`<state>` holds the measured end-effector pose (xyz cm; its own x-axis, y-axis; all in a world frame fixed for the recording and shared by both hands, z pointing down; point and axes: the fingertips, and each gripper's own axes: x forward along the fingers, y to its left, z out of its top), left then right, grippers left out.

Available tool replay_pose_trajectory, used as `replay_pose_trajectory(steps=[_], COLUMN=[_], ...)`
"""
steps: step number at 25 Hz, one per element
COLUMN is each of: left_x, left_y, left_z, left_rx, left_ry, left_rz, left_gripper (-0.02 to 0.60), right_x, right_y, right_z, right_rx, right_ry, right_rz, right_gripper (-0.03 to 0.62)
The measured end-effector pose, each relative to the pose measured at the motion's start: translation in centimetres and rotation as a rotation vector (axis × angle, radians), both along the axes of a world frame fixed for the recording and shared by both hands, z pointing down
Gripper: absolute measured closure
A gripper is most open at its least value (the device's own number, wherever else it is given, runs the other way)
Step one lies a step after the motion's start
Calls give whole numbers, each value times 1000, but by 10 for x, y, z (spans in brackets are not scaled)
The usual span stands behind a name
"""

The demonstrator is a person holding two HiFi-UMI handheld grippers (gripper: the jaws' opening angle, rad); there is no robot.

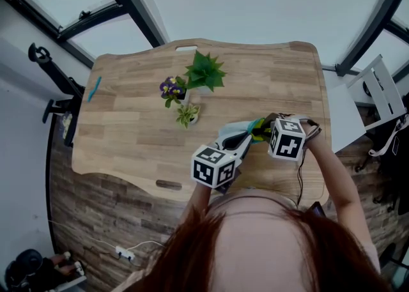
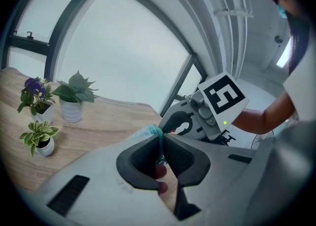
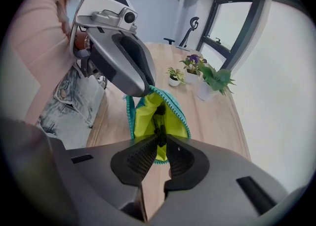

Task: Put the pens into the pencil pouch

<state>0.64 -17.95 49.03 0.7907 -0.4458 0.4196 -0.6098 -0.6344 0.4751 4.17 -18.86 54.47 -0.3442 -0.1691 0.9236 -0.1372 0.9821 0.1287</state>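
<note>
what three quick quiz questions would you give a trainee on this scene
1. True or false: the left gripper is shut on the teal zip edge of the pencil pouch.
2. What is between the jaws of the right gripper? A: a dark pen. B: a plant pot. C: nothing.
3. Fill in: in the head view, a teal pen lies at the ____ edge of the table.

Key: 1 true; 2 A; 3 left.
</note>
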Motion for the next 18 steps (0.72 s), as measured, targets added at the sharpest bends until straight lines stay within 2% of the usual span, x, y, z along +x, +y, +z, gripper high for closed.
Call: replay_pose_trajectory(steps=[5,10,18], left_x=[-1,-3,-17], left_y=[-1,-4,-15], left_z=[-1,-2,-4], left_rx=[1,0,-3], left_ry=[4,18,45], left_rz=[-7,-24,-91], left_gripper=[561,561,561], right_x=[-3,-4,0], right_y=[-2,-6,-20], right_z=[1,-7,-34], right_rx=[-17,-26,54], right_ry=[-31,-83,-228], right_rz=[20,60,177], right_gripper=[546,517,519])
